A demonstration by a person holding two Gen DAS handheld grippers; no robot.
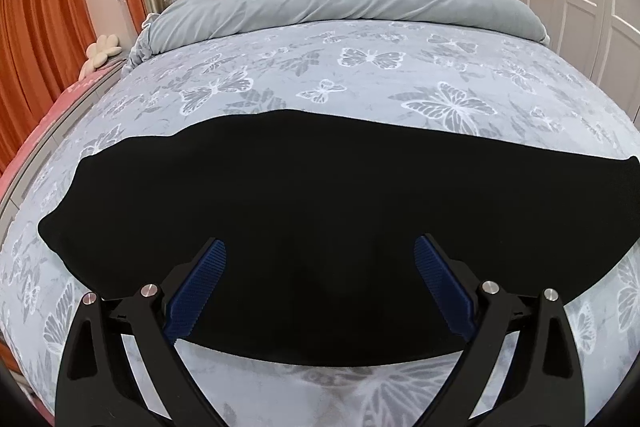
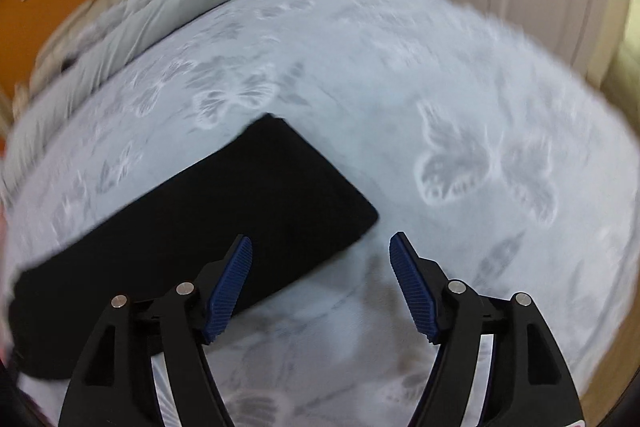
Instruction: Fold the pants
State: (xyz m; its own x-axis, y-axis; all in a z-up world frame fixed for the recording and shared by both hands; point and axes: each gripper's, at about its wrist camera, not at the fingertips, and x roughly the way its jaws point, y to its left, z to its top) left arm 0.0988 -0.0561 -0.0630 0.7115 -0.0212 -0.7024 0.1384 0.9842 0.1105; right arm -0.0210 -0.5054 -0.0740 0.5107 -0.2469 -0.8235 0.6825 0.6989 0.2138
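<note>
1. In the left wrist view, the black pants lay flat across the butterfly-print bed, stretched sideways from the left edge toward the right, with the near hem just short of the bed's front. That flat, spread lie suited folding: no bunching showed.
2. The left tongs hung over the middle of the pants with the blue pads wide apart and nothing pinched between them (likely poised, not gripping).
3. In the right wrist view, which was blurred, one squared end of the pants lay on the bed, angled up from lower left.
4. The right tongs stood open and empty, left pad over the cloth's edge, right pad over bare bedding, a straddle that would suit taking that end.
</note>
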